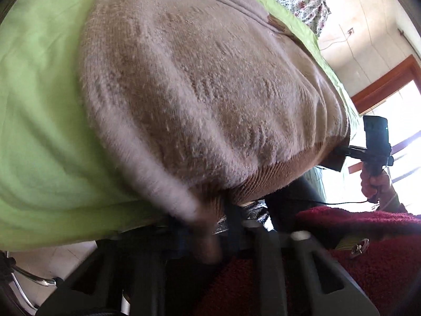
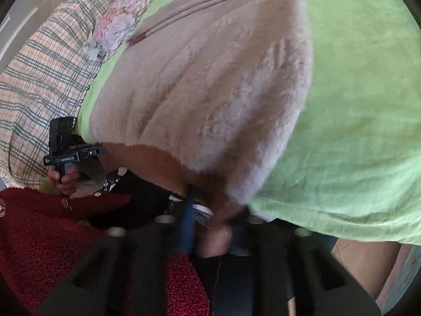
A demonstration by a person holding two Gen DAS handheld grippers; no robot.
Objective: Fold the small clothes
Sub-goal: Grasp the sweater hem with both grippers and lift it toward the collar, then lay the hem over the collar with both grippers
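I have each hand-held gripper, left (image 1: pixel 210 226) and right (image 2: pixel 210 226), pinched on a hem corner of the soft, floppy fleece sweater (image 1: pixel 205 79) on the green sheet (image 1: pixel 39 105); ribbed hem grips best.

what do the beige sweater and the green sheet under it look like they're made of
Beige sweater: fuzzy, brushed knit, likely wool or acrylic; raised nap and a ribbed brown hem show.
Green sheet: thin, smooth matte woven cloth, probably cotton; soft creases, no pile.
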